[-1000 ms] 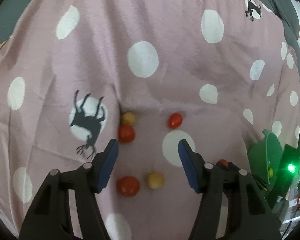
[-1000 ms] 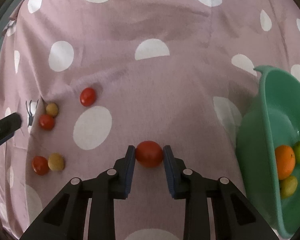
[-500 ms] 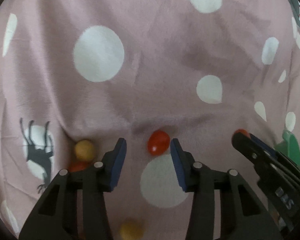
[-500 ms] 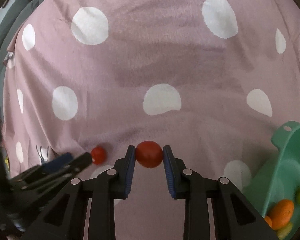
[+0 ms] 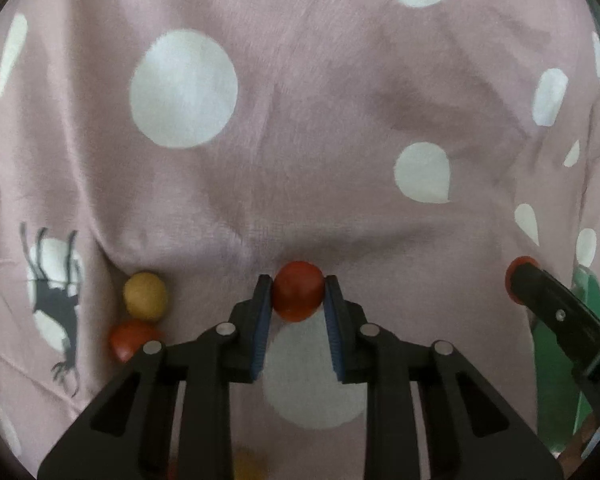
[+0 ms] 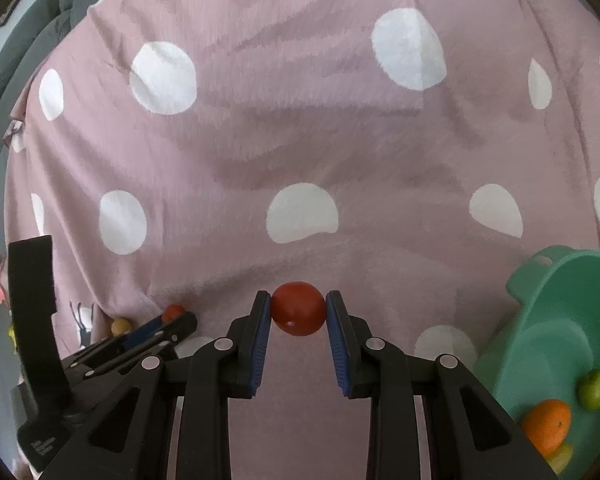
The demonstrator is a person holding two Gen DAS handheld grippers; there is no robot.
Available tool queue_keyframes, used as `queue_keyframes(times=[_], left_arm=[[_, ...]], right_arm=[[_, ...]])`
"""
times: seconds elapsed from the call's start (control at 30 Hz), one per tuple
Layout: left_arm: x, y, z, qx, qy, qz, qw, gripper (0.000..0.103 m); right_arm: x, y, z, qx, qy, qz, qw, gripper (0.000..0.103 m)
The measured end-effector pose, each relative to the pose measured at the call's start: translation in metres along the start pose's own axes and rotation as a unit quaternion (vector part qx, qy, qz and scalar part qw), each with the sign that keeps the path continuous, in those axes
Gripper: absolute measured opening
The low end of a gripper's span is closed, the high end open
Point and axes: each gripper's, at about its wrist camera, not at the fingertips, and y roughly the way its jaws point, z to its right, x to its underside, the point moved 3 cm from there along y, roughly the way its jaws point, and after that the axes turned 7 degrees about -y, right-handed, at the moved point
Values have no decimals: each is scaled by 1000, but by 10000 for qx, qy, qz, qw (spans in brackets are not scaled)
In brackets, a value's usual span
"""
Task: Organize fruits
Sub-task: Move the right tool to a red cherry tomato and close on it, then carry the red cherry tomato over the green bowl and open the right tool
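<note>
My left gripper [image 5: 298, 300] is shut on a red tomato [image 5: 298, 294] low over the pink spotted cloth [image 5: 300, 120]. A yellow tomato [image 5: 145, 295] and another red tomato [image 5: 130, 339] lie to its left. My right gripper [image 6: 299, 310] is shut on a second red tomato [image 6: 298, 307], held above the cloth. The right gripper also shows at the right edge of the left wrist view [image 5: 556, 312]. The left gripper shows at the lower left of the right wrist view [image 6: 156, 332]. A green bowl [image 6: 540, 320] at the right holds an orange [image 6: 548, 426] and a green fruit [image 6: 593, 390].
A further yellow fruit [image 5: 246, 466] shows blurred below the left gripper. The cloth has folds and a dip around the loose tomatoes. A grey surface [image 6: 28, 40] borders the cloth at the far left.
My left gripper moved forward and closed on the red tomato, which was loose on the cloth between its open fingers. My right gripper lifted its tomato and moved away from the bowl.
</note>
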Motion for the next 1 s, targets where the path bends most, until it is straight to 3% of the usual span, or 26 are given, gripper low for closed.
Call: queue_keyframes(times=[0.2,0.4,0.8,1.0], left_arm=[[11,-53,6,-75,260,307,9992,25],[46,-99,3,26,317,588,9978,25],[92,-122,1,354,286,665,9967,25],[105,-123,7,265,455,617,9967,25]], right_arm=[[13,-22,8,-97,294,123,9994,30],[25,-42,7,-68,294,267,9992,30],[44,-73,-3,143,58,510,9986,30],[58,-88,2,457,-11,572,9973,30]])
